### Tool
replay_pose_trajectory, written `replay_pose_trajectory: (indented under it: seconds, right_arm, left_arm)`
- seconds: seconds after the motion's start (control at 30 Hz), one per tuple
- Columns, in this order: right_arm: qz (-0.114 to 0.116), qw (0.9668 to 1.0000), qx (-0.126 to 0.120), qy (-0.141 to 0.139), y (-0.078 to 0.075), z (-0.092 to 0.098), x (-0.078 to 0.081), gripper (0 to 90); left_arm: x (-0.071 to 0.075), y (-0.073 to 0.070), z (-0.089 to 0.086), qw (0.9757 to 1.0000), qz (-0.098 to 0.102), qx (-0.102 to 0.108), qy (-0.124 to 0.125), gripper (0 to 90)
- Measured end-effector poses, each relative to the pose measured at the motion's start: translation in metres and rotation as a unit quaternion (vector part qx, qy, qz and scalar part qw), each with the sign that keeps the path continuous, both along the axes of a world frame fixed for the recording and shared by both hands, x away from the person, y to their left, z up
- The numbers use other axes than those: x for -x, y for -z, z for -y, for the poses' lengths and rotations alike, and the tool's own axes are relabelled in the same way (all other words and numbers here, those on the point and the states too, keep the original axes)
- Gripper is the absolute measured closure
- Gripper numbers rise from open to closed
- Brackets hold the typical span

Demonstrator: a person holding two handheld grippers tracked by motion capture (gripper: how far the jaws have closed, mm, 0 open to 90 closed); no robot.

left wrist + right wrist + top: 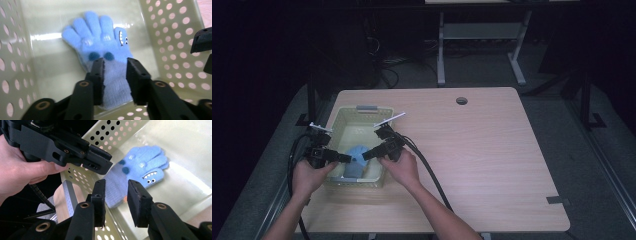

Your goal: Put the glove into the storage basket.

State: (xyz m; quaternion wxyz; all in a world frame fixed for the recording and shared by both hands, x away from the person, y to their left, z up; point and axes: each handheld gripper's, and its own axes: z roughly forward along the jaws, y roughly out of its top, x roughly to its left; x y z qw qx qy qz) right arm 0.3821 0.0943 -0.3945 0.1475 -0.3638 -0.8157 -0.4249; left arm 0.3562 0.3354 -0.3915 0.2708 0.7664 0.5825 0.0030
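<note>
Near the table's (492, 150) front-left corner, inside a pale perforated basket (343, 116): a light-blue knit glove (105, 50) lies flat on the basket floor, fingers spread, two dark-blue dots on the palm, a toothed monster face on the thumb. Left gripper (115, 75) reaches in from the basket's left side, jaws spread, straddling the cuff. Right gripper (116, 195) angles in from the right, jaws apart, above the cuff end. Left hand (17, 167) grips its tool.
</note>
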Motion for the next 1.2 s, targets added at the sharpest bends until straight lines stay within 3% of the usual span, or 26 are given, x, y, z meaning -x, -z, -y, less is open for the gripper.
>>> replay_pose_trajectory:
  seconds: [0.13,0.23,0.3,0.4,0.43,0.47,0.7,0.87,1.07,1.2]
  right_arm:
    - [0.003,1.0,0.0,0.002,-0.002,0.002,0.0,67.2]
    - [0.008,1.0,-0.001,0.002,-0.004,0.004,0.001,67.0]
    - [0.009,1.0,0.0,0.004,-0.005,0.006,0.001,66.7]
    - [0.013,0.9999,-0.002,0.003,-0.006,0.008,0.001,66.6]
    - [0.014,0.9999,-0.003,0.004,-0.007,0.009,0.001,66.5]
    - [0.011,0.9999,-0.003,0.006,-0.008,0.011,0.002,66.2]
    - [0.023,0.9996,-0.009,0.014,-0.013,0.023,0.002,64.3]
    - [0.027,0.9994,-0.013,0.019,-0.018,0.032,0.003,62.7]
    - [0.028,0.9992,-0.014,0.026,-0.024,0.044,0.003,59.3]
    - [0.029,0.999,-0.017,0.03,-0.025,0.05,0.002,57.9]
  left_arm:
    - [-0.004,0.005,0.009,0.9995,-0.011,-0.027,0.013,73.2]
    - [-0.008,0.01,0.016,0.9992,-0.025,-0.03,0.013,73.2]
    - [-0.012,0.012,0.02,0.9985,-0.03,-0.043,0.015,73.2]
    - [-0.017,0.018,0.025,0.996,-0.059,-0.064,0.023,73.0]
    - [-0.019,0.021,0.026,0.9937,-0.079,-0.073,0.033,71.6]
    - [-0.02,0.024,0.027,0.9928,-0.084,-0.078,0.037,70.4]
    - [-0.018,0.015,0.022,0.9969,-0.058,-0.049,0.019,62.5]
    - [-0.012,0.004,0.019,0.9993,-0.031,0.004,0.02,59.7]
    - [-0.009,-0.008,0.018,0.9992,-0.004,0.032,0.025,56.0]
    - [-0.007,-0.013,0.022,0.9986,0.015,0.04,0.033,55.6]
